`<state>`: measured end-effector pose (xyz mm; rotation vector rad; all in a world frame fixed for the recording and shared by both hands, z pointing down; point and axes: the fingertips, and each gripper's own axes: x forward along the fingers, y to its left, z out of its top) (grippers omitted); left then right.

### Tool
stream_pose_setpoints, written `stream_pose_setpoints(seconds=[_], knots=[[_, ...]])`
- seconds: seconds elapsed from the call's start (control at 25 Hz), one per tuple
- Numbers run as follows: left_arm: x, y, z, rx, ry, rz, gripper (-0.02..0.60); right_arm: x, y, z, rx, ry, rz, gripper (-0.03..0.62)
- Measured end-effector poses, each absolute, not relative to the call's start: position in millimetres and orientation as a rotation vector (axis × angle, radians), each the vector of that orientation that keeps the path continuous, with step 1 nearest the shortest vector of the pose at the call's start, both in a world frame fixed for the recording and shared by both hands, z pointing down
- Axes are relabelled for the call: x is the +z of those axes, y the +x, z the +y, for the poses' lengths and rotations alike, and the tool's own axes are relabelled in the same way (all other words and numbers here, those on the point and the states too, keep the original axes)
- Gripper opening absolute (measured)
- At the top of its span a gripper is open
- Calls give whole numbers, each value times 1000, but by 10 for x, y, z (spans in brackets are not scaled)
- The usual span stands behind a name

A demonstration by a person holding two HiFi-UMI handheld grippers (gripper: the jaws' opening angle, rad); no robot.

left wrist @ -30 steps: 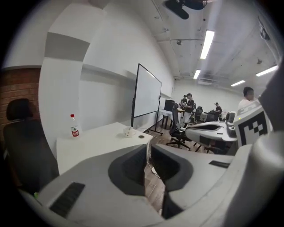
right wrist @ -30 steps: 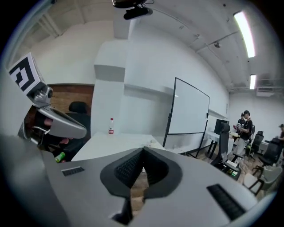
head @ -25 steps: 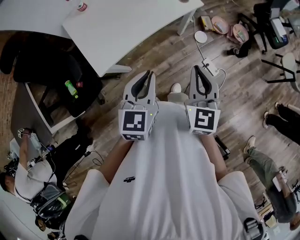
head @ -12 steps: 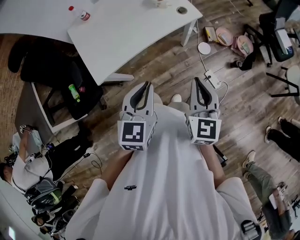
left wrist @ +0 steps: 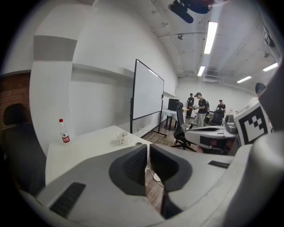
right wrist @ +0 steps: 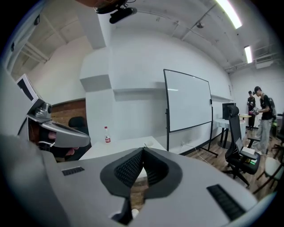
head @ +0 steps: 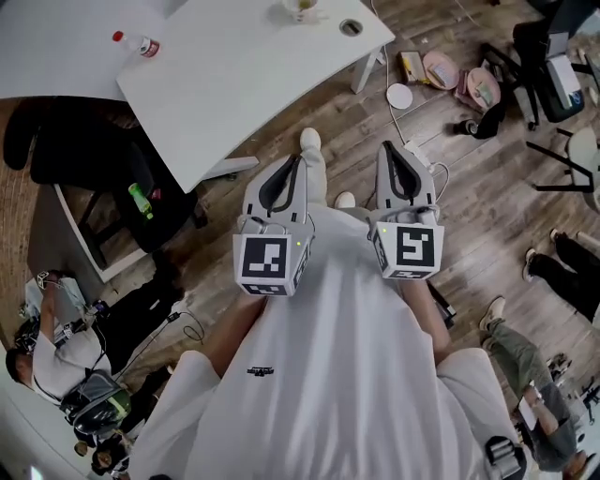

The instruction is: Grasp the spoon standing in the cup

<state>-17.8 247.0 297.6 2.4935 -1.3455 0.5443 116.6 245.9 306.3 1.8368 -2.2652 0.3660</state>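
A white cup [head: 300,7] stands at the far edge of the white table [head: 234,75]; it also shows in the left gripper view as a small cup [left wrist: 123,138]. The spoon in it is too small to make out. Both grippers are held side by side in front of the person's chest, well short of the table. My left gripper [head: 298,159] is shut with nothing between its jaws, which meet in its own view [left wrist: 147,150]. My right gripper [head: 387,146] is also shut and empty [right wrist: 143,151]; its jaws hide the cup in its view.
A water bottle [head: 134,44] lies on the table's left part, and a round cable hole [head: 351,27] is near the cup. A black chair [head: 84,150] stands left of the table. Bags and cables [head: 450,66] litter the floor at right. A whiteboard [left wrist: 148,95] stands beyond the table.
The head view has shifted so more of the table and the cup show at the top. A foot has stepped forward between the grippers. Both grippers keep their places in front of the chest.
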Motion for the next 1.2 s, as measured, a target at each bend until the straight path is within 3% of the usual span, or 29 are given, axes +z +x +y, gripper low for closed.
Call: stream_pose_setpoints(seconds=[0.56,1.2], knots=[[2890,-206,515,504,2547,-1189,8,2871,951,578,298,1861,-2180,3],[3270,71,-656,618,2537,-1130,22,2995,1132,-493,312,1823,-2170,3]])
